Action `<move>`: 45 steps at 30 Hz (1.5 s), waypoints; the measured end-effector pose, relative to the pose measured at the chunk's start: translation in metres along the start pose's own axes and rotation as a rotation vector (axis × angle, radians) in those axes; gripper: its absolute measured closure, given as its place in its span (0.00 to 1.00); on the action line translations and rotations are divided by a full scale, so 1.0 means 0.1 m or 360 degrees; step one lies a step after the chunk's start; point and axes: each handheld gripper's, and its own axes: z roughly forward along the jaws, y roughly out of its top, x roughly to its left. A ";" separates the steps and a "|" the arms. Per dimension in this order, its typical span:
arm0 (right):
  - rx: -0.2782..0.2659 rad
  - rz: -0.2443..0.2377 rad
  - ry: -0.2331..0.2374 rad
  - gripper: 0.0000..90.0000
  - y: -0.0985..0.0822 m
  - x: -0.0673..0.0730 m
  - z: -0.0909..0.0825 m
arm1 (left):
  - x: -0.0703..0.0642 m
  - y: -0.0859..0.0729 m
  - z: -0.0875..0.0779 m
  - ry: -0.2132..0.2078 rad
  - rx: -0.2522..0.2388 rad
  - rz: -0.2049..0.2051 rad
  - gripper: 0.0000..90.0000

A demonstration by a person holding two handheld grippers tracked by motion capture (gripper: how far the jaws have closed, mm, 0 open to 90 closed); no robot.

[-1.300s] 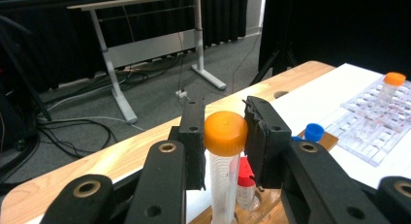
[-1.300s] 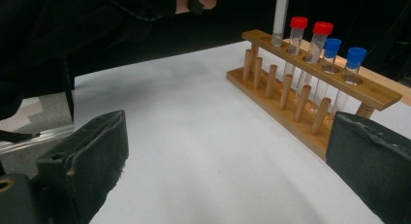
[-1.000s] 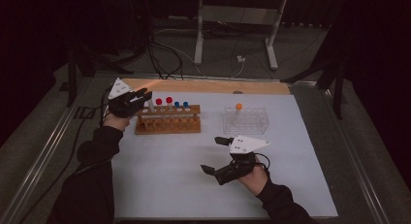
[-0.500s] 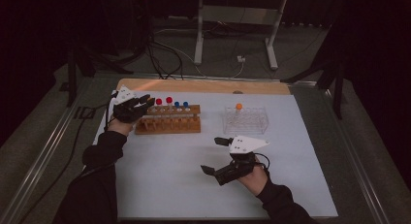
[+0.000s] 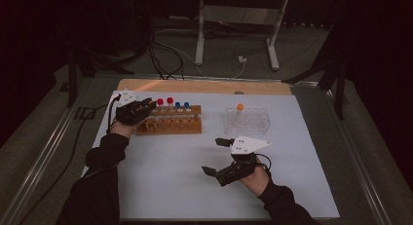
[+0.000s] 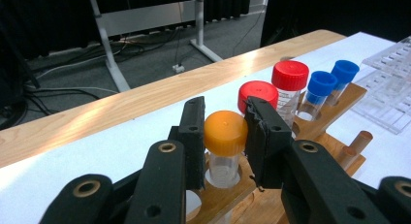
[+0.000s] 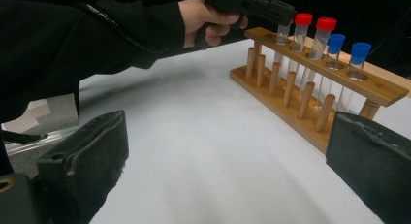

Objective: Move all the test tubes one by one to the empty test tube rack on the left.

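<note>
A wooden tube rack (image 5: 170, 125) stands at the back left of the white table. My left gripper (image 6: 225, 113) is shut on the orange cap of a clear tube (image 6: 225, 136), which stands in a hole at the rack's left end. Beside it in the rack are two red-capped tubes (image 6: 290, 73) and two blue-capped tubes (image 6: 322, 82). In the high view the left gripper (image 5: 147, 107) is at the rack's left end. My right gripper (image 5: 215, 156) rests near the table's front, open, with nothing between its fingers. From its own view, the right gripper (image 7: 232, 136) faces the rack (image 7: 310, 122).
A clear plastic rack (image 5: 247, 120) with one orange-capped tube (image 5: 239, 107) stands right of the wooden rack. A wooden strip (image 5: 204, 86) runs along the table's far edge. Stand legs and cables lie on the floor beyond.
My left gripper has sunk a little at the rack's left end, with the orange-capped tube in it. The right gripper has not moved.
</note>
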 end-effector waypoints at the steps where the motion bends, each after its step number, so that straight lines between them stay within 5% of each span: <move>1: -0.0003 0.0003 -0.0001 0.02 0.00 0.00 0.00 | 0.01 0.00 0.00 0.0000 0.0001 -0.0011 0.79; 5: -0.0012 0.0005 -0.0001 0.02 0.01 -0.01 -0.01 | 0.01 0.01 -0.02 -0.0063 0.0011 -0.0026 0.78; 11: -0.0037 -0.0004 -0.0021 0.02 0.05 -0.03 -0.07 | -0.01 0.12 -0.18 -0.0101 -0.0039 -0.0070 0.43; 15: -0.0062 -0.0004 -0.0023 0.02 0.09 -0.10 -0.14 | -0.09 0.17 -0.34 -0.0096 -0.0077 -0.0036 0.23; 21: -0.0127 -0.0034 -0.0061 0.02 0.16 -0.29 -0.29 | -0.25 0.20 -0.54 -0.0253 -0.0110 -0.0005 0.03; 25: -0.0137 -0.0044 -0.0177 0.02 0.21 -0.43 -0.39 | -0.42 0.16 -0.64 -0.0340 -0.0136 0.0021 0.02; 32: -0.0061 0.0047 -0.0364 0.02 0.20 -0.74 -0.44 | -0.69 0.04 -0.78 -0.0423 -0.0129 0.0067 0.01; 39: -0.0002 0.0140 -0.0556 0.17 0.02 -1.02 -0.40 | -0.92 -0.09 -0.83 -0.0498 -0.0120 0.0131 0.01; 45: 0.0129 0.0135 -0.0706 0.33 -0.08 -1.21 -0.27 | -1.01 -0.14 -0.81 -0.0549 -0.0125 0.0130 0.01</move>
